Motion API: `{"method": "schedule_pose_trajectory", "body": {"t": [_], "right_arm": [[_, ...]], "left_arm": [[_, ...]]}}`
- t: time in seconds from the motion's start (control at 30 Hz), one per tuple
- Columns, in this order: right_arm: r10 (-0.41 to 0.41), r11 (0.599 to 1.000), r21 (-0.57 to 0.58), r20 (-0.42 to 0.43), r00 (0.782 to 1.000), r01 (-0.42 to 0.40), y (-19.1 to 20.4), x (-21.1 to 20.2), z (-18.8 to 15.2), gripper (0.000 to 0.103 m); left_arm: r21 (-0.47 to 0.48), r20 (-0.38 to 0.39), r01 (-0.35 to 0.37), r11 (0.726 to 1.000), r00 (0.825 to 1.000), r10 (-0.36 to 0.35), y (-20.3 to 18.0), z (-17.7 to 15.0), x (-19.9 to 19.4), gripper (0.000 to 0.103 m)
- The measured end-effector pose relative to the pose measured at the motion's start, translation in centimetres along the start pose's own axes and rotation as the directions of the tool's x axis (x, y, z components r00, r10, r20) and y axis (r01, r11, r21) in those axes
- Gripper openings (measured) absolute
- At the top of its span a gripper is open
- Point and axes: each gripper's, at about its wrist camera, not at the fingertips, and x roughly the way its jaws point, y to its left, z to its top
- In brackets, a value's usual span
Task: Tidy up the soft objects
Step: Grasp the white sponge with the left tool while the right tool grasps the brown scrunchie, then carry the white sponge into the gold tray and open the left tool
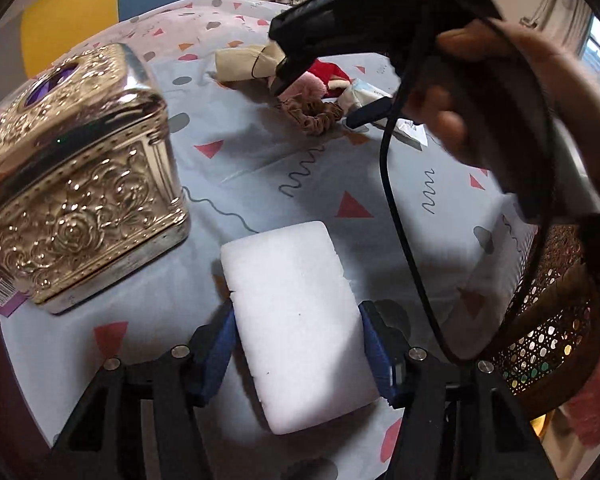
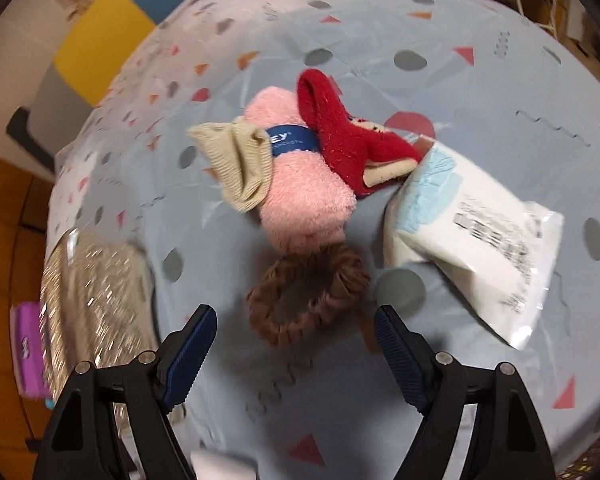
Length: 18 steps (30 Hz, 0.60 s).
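Left hand-held gripper clamps the sponge, light and squashy, by its long sides; right hand-held gripper gapes wide, the floppy scrunchie at twelve o'clock on the counter.

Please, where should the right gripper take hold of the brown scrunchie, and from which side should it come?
The brown scrunchie lies flat as an open ring, just ahead of the open right gripper. Probably best is to come from above and pinch the near part of the band, one finger inside the hole, one outside. Its far edge touches the pink cloth, so a grip there might catch that too.
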Motion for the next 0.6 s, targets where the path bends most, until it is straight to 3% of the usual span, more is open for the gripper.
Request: {"method": "schedule_pose_trajectory", "body": {"t": [0.1, 0.17, 0.2, 0.27, 0.47, 0.6], "right_arm": [[-0.026, 0.999, -0.027, 0.027, 0.999, 0.026, 0.3, 0.7, 0.3, 0.081], [-0.054, 0.996, -0.064, 0.015, 0.998, 0.055, 0.4, 1.1, 0.3, 0.055], [-0.09, 0.991, -0.095, 0.018, 0.996, 0.091, 0.6, 1.2, 0.1, 0.051], [-0.132, 0.981, -0.141, 0.021, 0.991, 0.133, 0.9, 1.0, -0.1, 0.021], [-0.212, 0.941, -0.28, -0.045, 0.976, 0.192, 0.8, 0.4, -2.1, 0.019], [-0.137, 0.972, -0.202, -0.074, 0.988, 0.119, -1.3, -0.1, -2.2, 0.02]], "left_arm": [[0.001, 0.012, -0.001, 1.0, 1.0, 0.001, 0.0, -0.3, -0.2, 0.061], [0.003, 0.018, -0.003, 1.0, 1.0, 0.002, -0.1, -0.6, -0.2, 0.061], [-0.001, 0.023, -0.002, 1.0, 1.0, 0.002, -0.1, -0.7, -0.3, 0.061], [-0.003, 0.029, -0.002, 1.0, 1.0, 0.002, -0.3, -0.9, -0.3, 0.061], [0.012, 0.043, -0.004, 1.0, 0.999, 0.003, -0.3, -0.9, -0.2, 0.061], [0.013, 0.033, -0.004, 1.0, 0.999, 0.004, -0.4, -0.7, -0.2, 0.058]]}}
